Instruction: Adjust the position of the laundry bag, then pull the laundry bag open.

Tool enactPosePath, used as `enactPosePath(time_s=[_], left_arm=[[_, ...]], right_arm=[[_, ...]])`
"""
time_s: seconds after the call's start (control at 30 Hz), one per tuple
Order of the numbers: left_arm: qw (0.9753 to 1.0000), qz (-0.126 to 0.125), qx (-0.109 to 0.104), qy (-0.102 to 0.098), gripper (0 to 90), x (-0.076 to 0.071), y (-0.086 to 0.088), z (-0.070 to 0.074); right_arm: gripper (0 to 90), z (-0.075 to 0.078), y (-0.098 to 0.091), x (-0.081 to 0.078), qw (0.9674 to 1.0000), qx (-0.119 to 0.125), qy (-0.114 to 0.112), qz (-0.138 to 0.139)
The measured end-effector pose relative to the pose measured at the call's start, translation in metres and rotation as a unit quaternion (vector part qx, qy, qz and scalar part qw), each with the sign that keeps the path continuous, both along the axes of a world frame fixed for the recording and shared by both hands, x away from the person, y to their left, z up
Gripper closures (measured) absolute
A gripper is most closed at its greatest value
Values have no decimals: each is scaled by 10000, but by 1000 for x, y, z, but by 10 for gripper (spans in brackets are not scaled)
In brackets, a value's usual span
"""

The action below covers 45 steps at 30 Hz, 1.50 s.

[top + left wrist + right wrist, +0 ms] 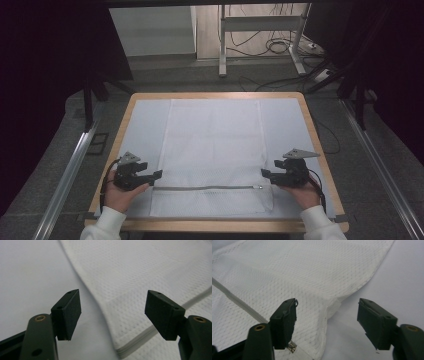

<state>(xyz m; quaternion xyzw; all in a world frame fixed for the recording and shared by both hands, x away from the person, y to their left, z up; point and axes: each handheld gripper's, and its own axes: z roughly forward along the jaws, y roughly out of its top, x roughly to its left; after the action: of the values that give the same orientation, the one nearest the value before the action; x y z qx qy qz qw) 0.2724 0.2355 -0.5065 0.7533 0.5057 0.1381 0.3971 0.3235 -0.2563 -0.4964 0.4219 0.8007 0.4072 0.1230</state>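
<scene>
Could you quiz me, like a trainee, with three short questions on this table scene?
1. True or false: the left gripper has its jaws shut on the mesh bag.
2. What runs across the bag between the two grippers?
A. a red ribbon
B. a grey zipper
C. a wooden ruler
3. Near which gripper does the zipper's metal pull lie?

Key:
1. False; the jaws stand open, nothing between them.
2. B
3. The right gripper, at the bag's right edge.

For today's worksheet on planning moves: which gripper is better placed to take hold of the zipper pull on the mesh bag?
The right gripper: its open jaws sit beside the zipper pull at the mesh bag's right end; the left gripper is at the far end.
</scene>
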Motion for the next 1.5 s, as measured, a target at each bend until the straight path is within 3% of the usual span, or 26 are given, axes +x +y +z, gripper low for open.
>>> enactPosePath(time_s=[0.17,0.43,0.73,1.0,1.17,1.3,1.5], left_arm=[[9996,-155,61,-228,270,-5,-7,7],[9997,-202,6,-161,278,-3,-11,6],[9984,-503,-3,-239,276,-1,-40,15],[9978,-628,-66,-211,271,5,-55,14],[9969,-680,-85,-379,270,8,-65,17],[9960,-829,-212,-263,289,12,-78,18],[9940,-1072,-205,-103,315,11,-95,19]], right_arm=[[233,1,-2,-5,9999,78,-141,18],[216,3,-4,-17,9994,165,-283,93],[212,4,-10,-26,9993,214,-279,-114],[227,-2,-17,-29,9995,195,-172,-206],[237,-3,-23,-35,9991,210,-156,-322],[246,-4,-31,-40,9985,234,-144,-478],[252,-6,-40,-43,9974,210,-210,-664]])
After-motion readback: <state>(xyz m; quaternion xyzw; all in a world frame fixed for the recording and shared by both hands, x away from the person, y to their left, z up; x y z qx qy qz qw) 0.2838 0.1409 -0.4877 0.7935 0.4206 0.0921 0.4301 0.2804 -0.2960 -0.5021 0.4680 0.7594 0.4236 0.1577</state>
